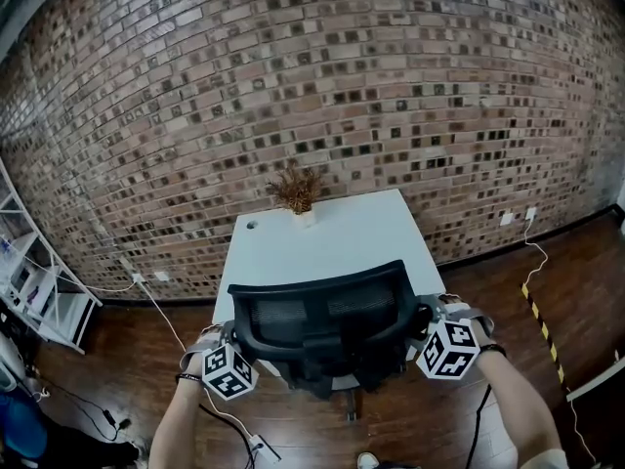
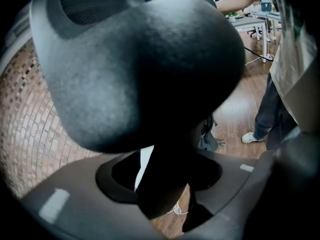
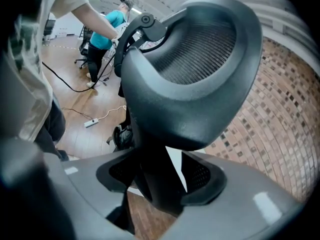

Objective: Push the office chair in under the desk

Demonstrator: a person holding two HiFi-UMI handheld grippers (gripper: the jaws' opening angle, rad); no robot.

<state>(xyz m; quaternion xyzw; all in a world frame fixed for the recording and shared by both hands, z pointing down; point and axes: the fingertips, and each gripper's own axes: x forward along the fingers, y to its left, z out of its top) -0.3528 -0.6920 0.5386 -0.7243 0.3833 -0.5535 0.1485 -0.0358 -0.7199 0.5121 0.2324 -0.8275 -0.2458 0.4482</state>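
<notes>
Two grippers flank the chair (image 1: 322, 320): the left gripper (image 1: 217, 345) at its 9 o'clock, the right gripper (image 1: 435, 316) at 3. Each has its jaws clamped on a dark armrest post. The chair stands just beside the desk (image 1: 332, 233), at the desk's 6 o'clock edge. A dried plant (image 1: 295, 189) sits at the desk's 12 o'clock, against the brick wall (image 1: 293, 86). A white cable (image 1: 161, 311) crosses the wooden floor (image 1: 127, 360) at 8 o'clock. The chair has a curved mesh back in a smooth black frame, and the desktop is flat and white.
</notes>
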